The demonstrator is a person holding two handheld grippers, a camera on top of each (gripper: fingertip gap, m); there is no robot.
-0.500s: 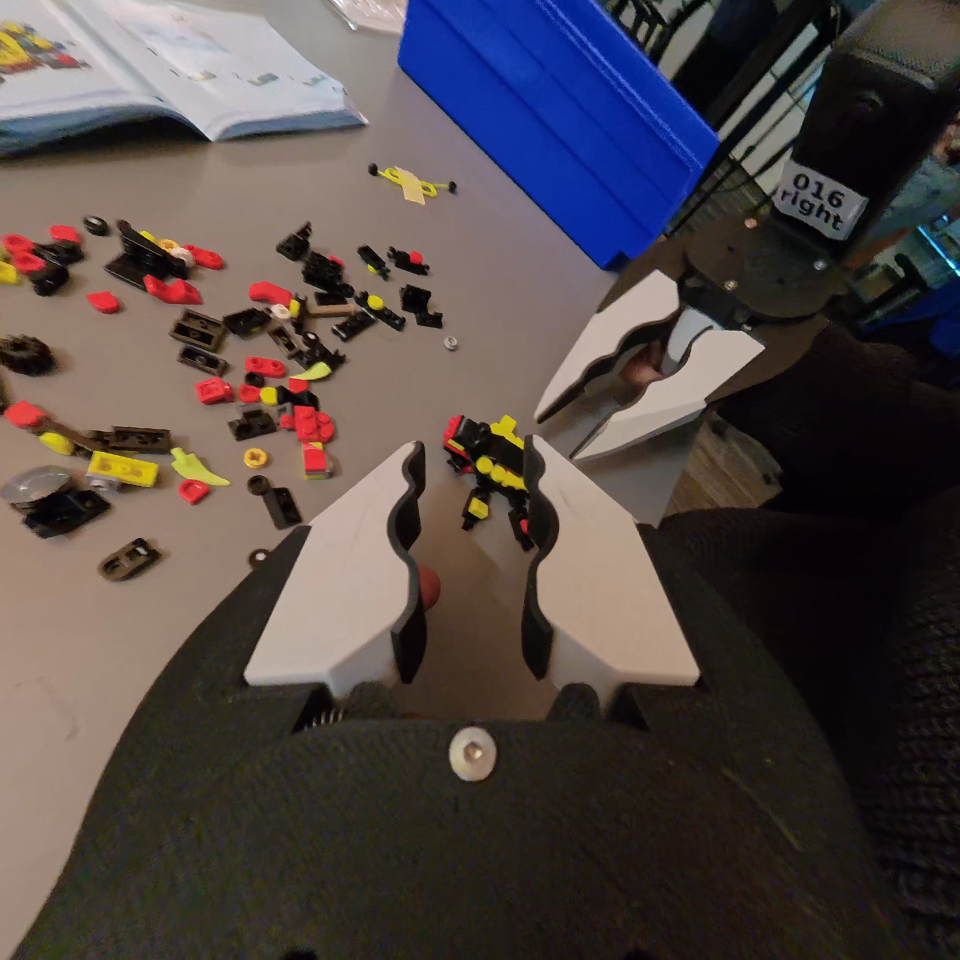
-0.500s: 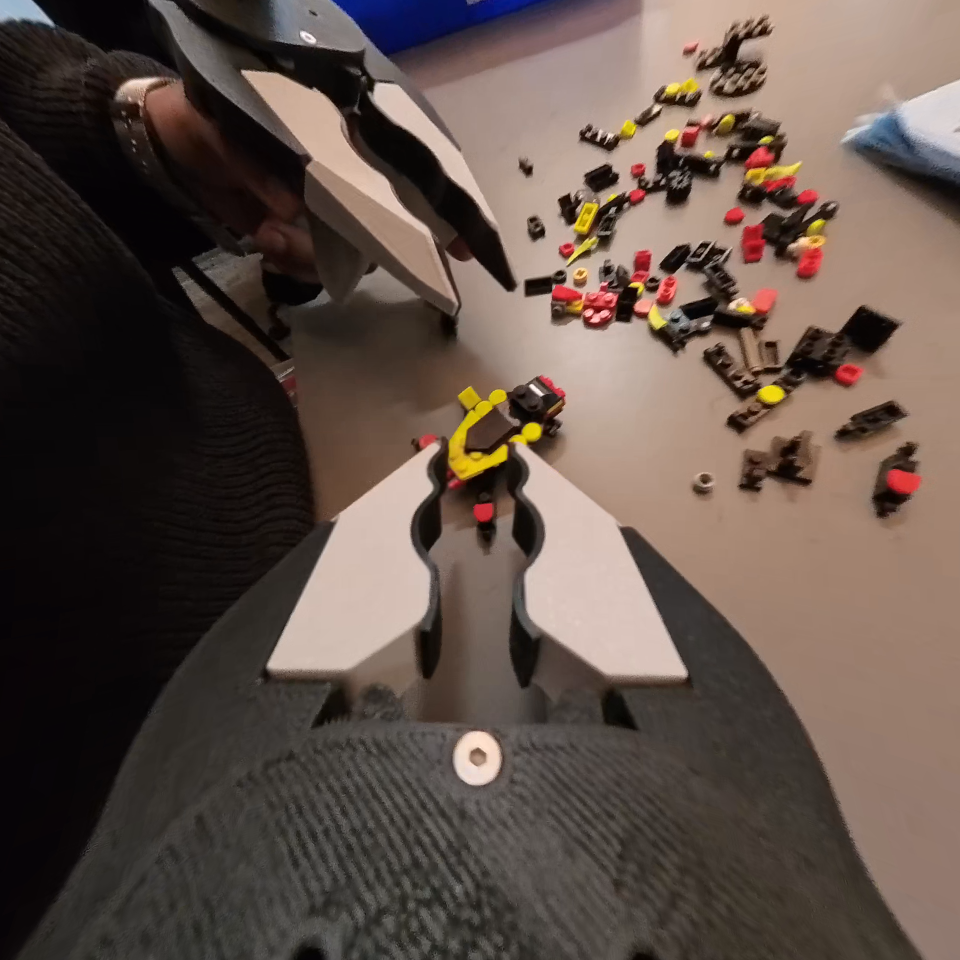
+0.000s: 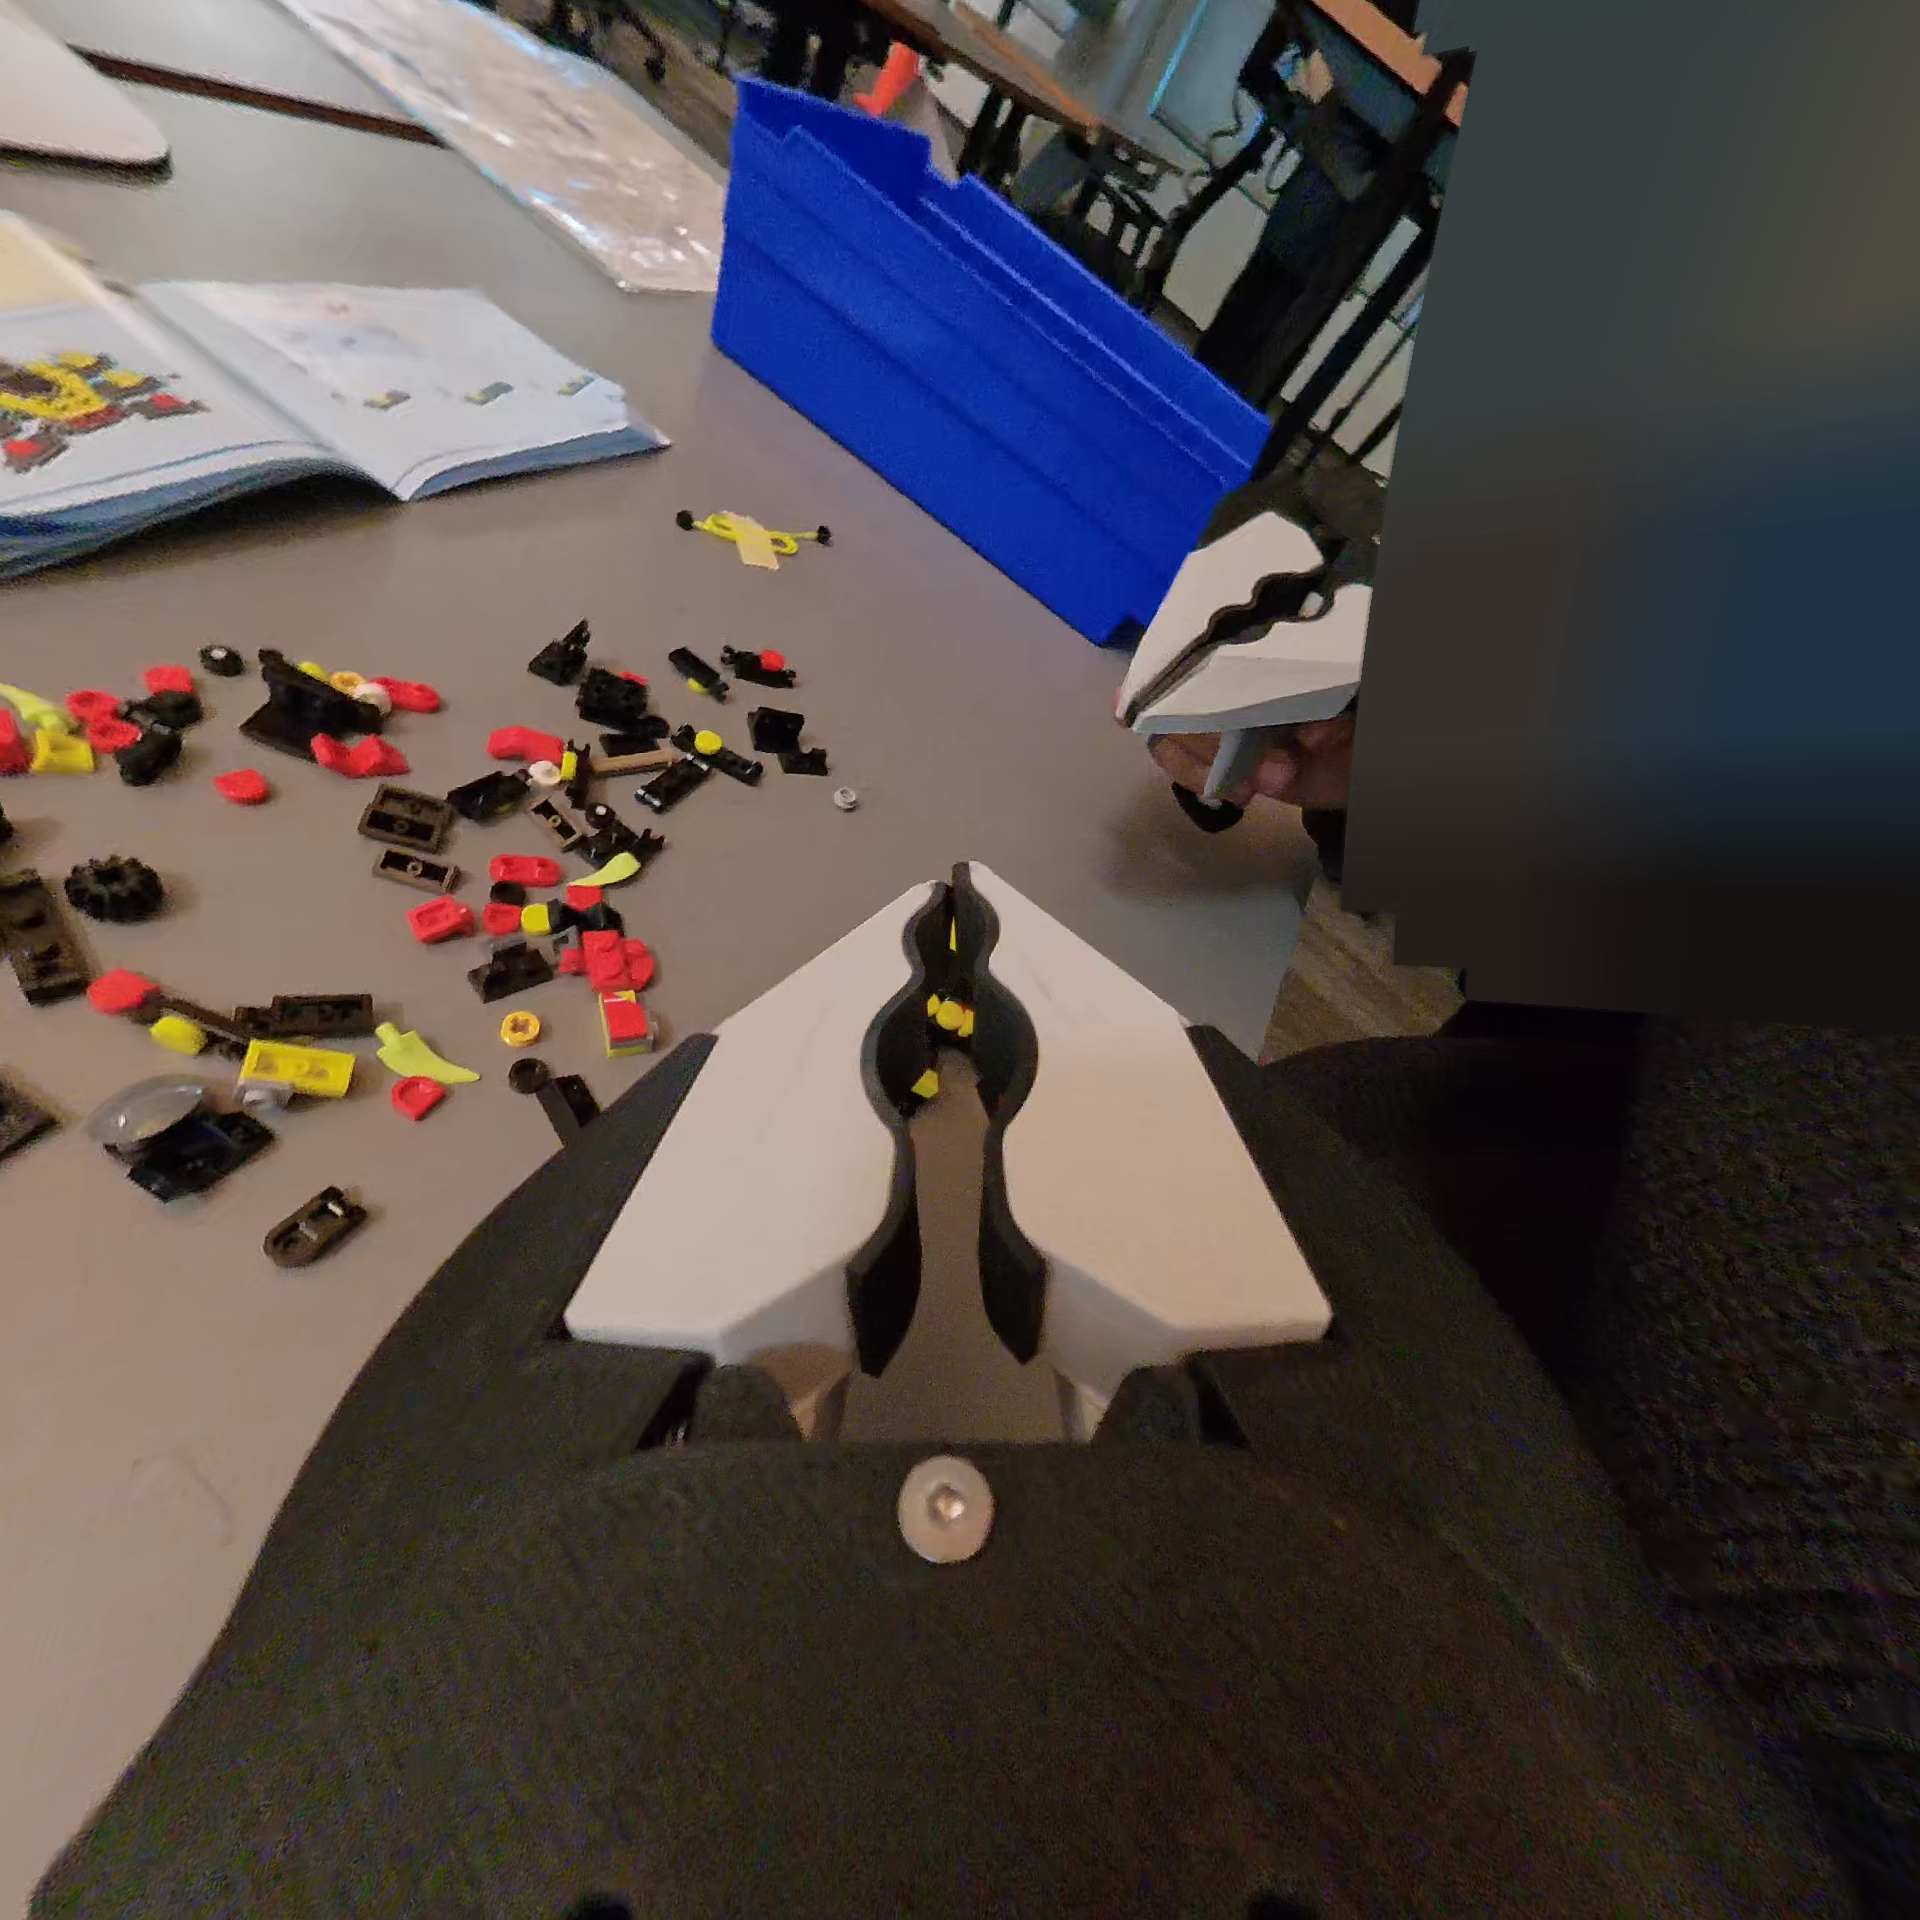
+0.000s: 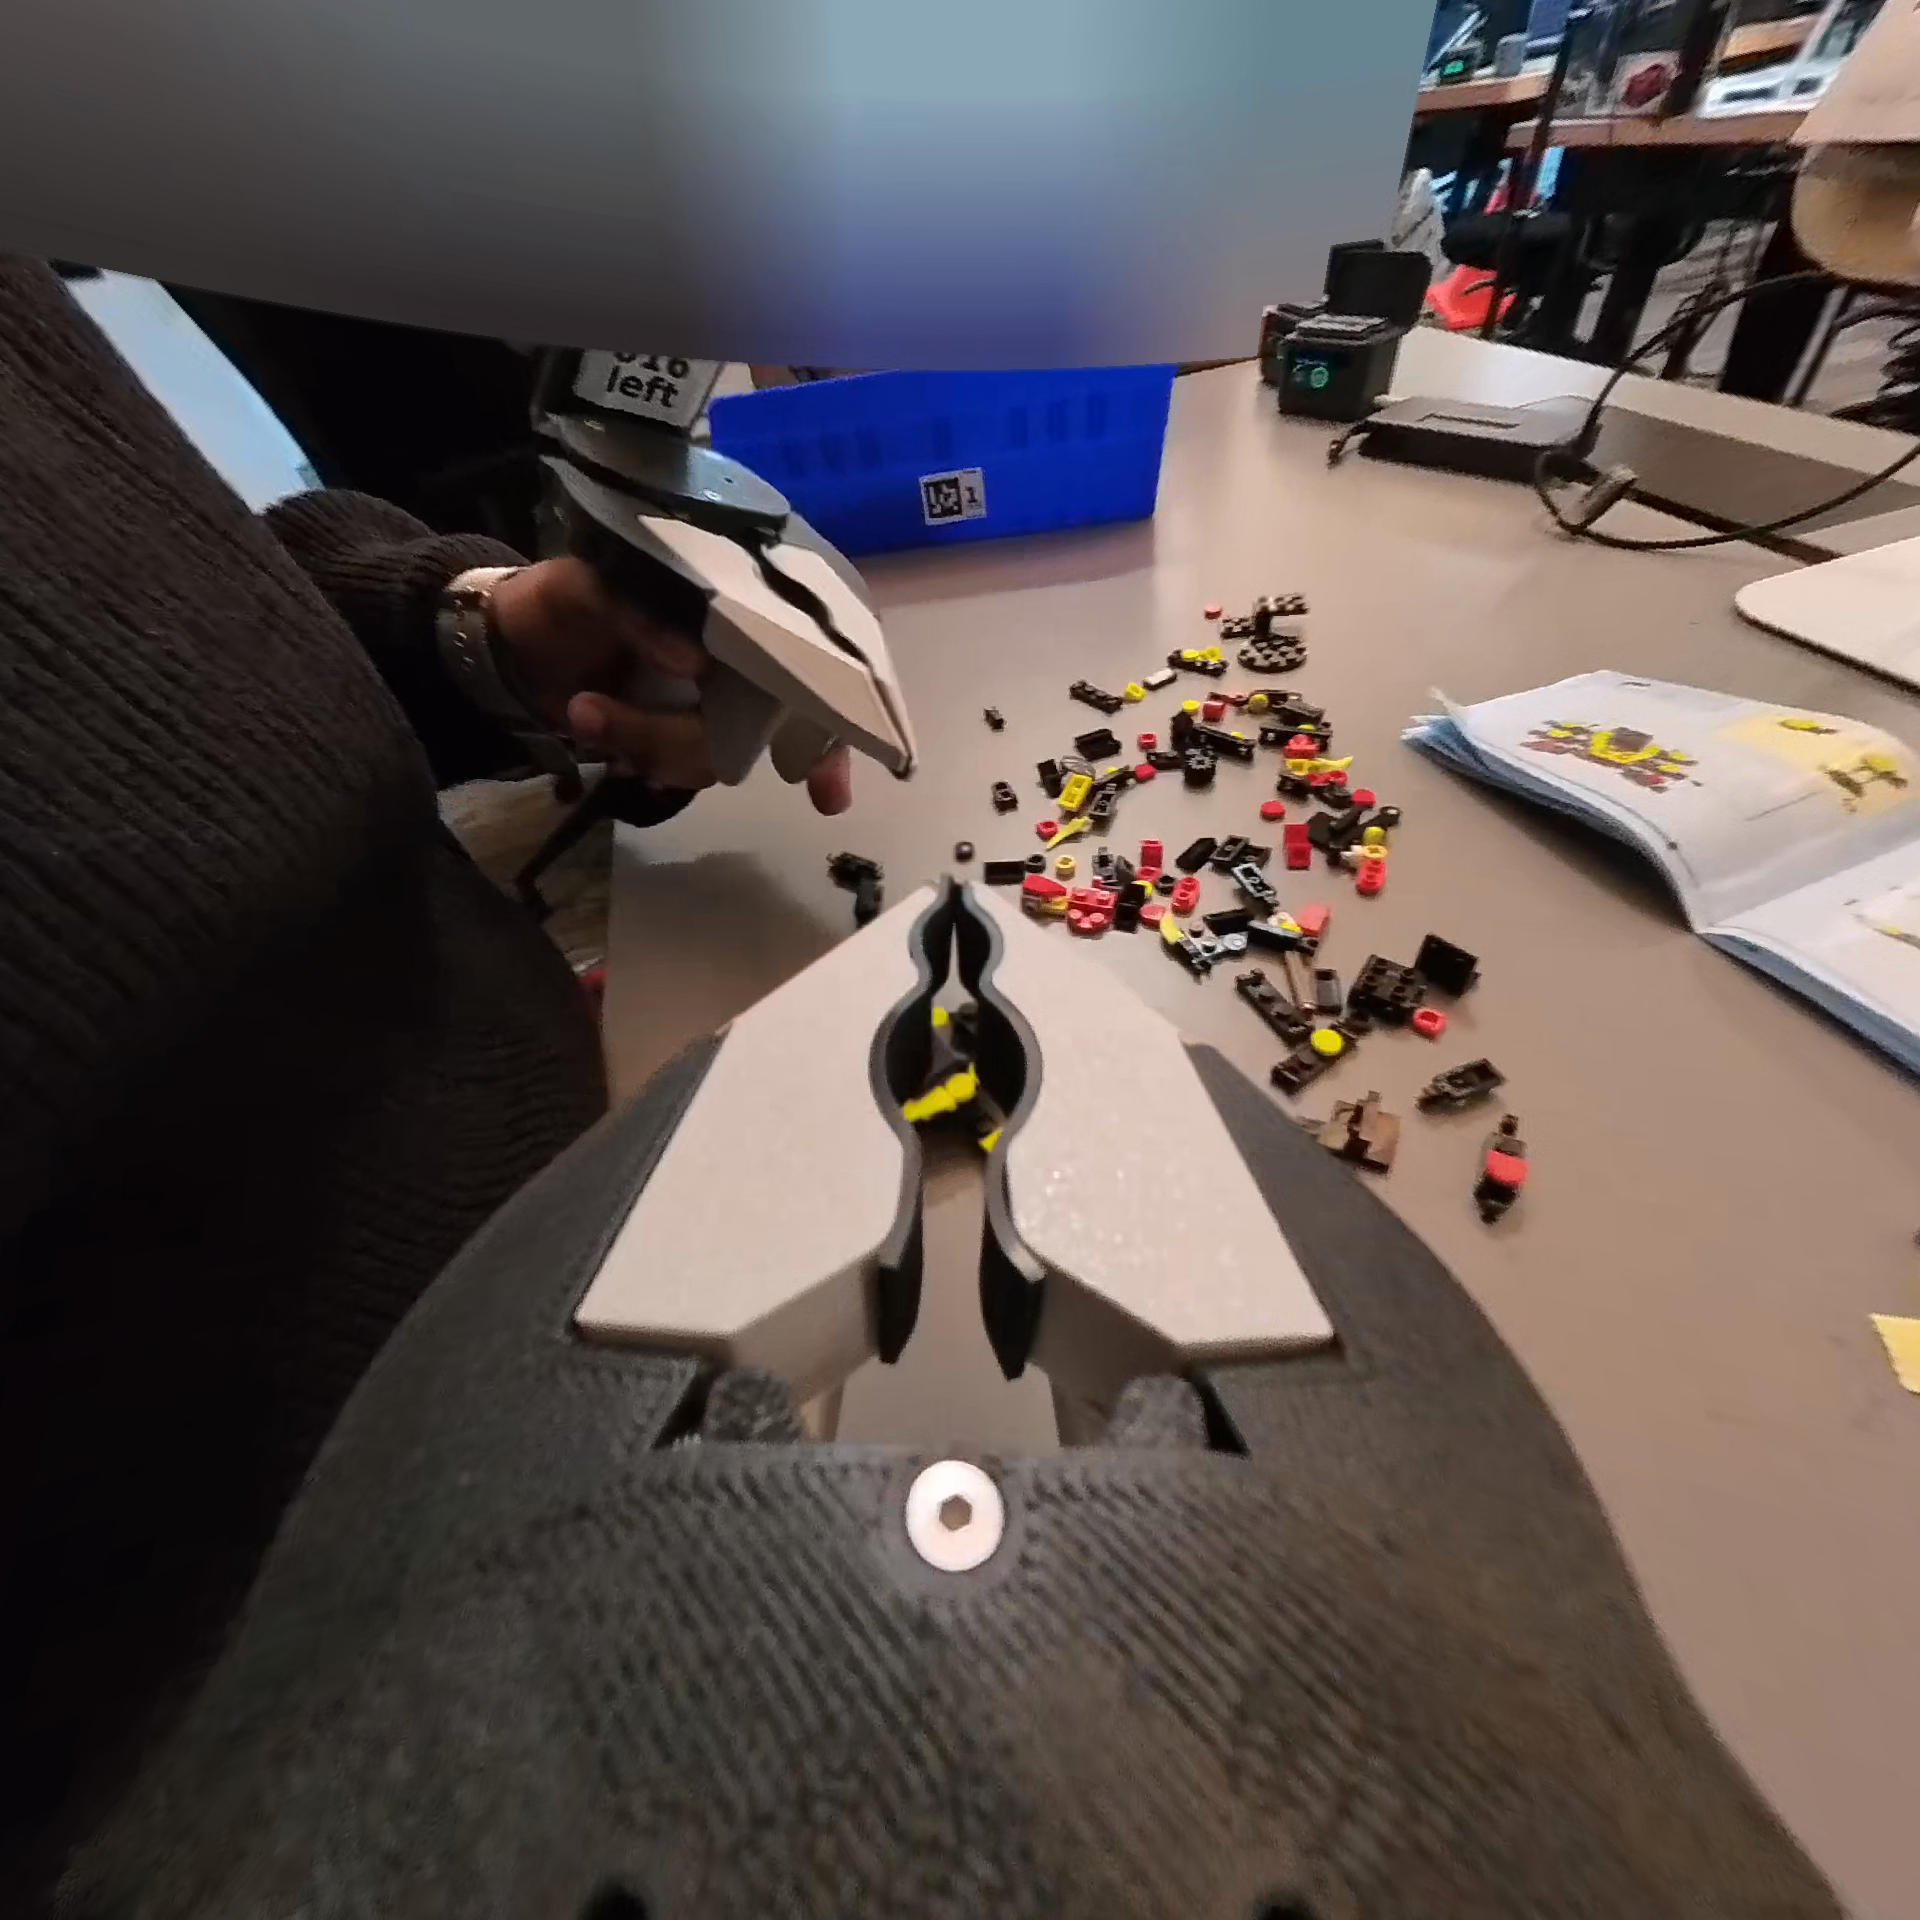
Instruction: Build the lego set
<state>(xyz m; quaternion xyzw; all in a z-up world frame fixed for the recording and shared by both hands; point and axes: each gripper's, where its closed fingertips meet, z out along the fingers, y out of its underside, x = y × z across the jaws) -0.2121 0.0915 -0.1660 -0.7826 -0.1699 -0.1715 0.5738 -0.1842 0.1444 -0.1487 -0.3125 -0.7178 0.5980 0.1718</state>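
My left gripper [image 3: 958, 878] is shut, and yellow-and-black lego parts [image 3: 948, 1013] show in the oval gap between its jaws. My right gripper [image 4: 951, 894] is also shut, with a yellow-and-black lego assembly [image 4: 940, 1096] in its oval gap. The two grippers are held apart above the grey table [image 3: 987, 748]. The right gripper [image 3: 1132, 712] shows at the right of the left wrist view. The left gripper [image 4: 899, 764] shows at the upper left of the right wrist view. Loose red, black and yellow pieces [image 3: 582, 914] lie scattered on the table; they also show in the right wrist view [image 4: 1195, 831].
An open instruction booklet [image 3: 312, 395] lies at the back left and shows in the right wrist view [image 4: 1704, 810]. A blue bin [image 3: 966, 343] stands at the back. A small black piece [image 4: 857, 878] lies near my right fingertips. The table edge [image 3: 1283, 935] is close on the right. My right fingertips sit around 7 cm from my left ones.
Both grippers were open around the yellow-and-black assembly on the table. Now both are shut, have lifted and moved apart, and the assembly no longer lies on the table.
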